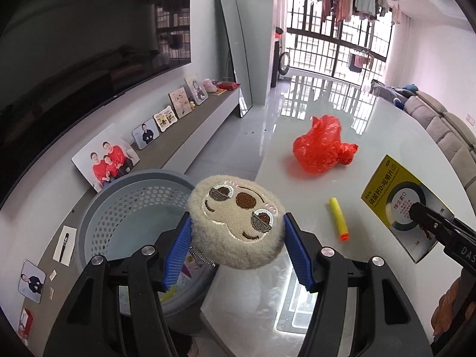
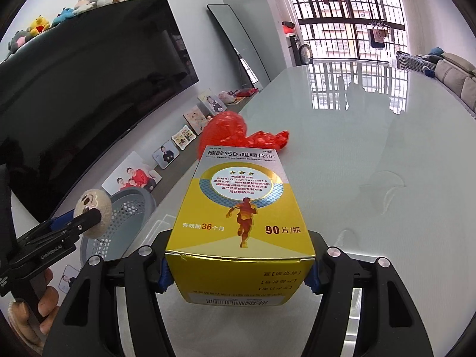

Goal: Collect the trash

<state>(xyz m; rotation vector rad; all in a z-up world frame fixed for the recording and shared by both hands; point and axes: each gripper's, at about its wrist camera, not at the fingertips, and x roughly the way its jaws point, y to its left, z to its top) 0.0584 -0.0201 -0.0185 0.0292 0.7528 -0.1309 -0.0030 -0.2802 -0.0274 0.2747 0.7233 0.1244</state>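
My left gripper [image 1: 236,238] is shut on a round beige plush face toy [image 1: 235,220] and holds it in the air at the table's left edge, next to the grey perforated basket [image 1: 125,205]. My right gripper [image 2: 239,270] is shut on a yellow and silver medicine box [image 2: 241,208], held above the table. The box also shows in the left wrist view [image 1: 398,205], and the plush toy in the right wrist view [image 2: 95,214]. A crumpled red plastic bag [image 1: 321,148] and a yellow foam dart [image 1: 337,217] lie on the white table [image 1: 372,125].
The basket [image 2: 128,217] stands beside the table's left edge and holds some paper items. A low shelf with photo frames [image 1: 107,160] runs along the left wall under a large TV [image 1: 74,53]. A mirror [image 1: 235,50] leans further back. A sofa [image 1: 440,122] is at the right.
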